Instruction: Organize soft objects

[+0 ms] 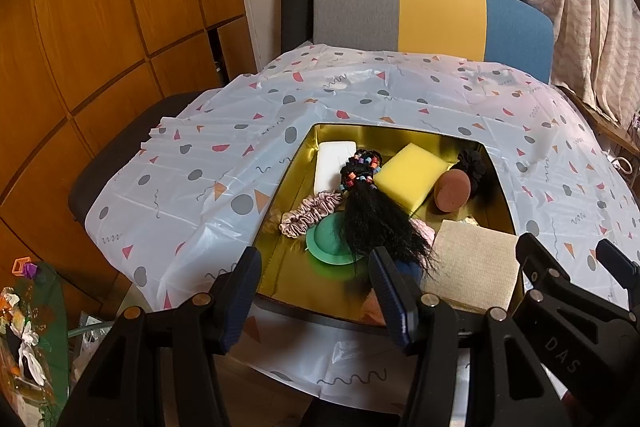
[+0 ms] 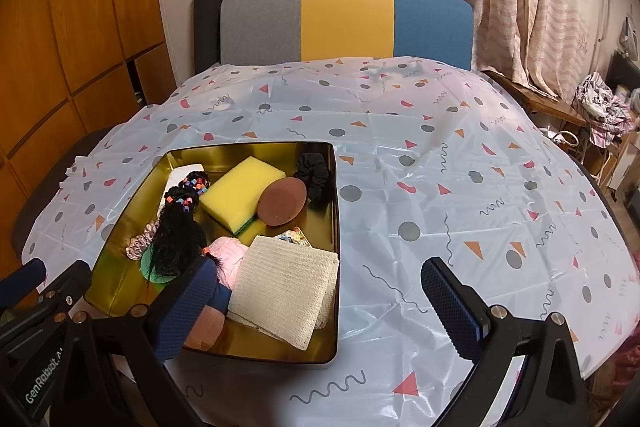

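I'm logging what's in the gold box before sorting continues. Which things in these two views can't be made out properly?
- Blue and peach items at the near end of the gold box: mostly hidden in both views behind gripper fingers.
- Pink cloth: partly covered by the black hairpiece and beige cloth.
- Small printed item: too small to identify.
- White block: partly hidden by the hairpiece.

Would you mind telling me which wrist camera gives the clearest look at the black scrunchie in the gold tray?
The right wrist view: the black scrunchie lies almost fully exposed in the gold tray's far right corner. In the left wrist view the black scrunchie is partly hidden behind the brown sponge.
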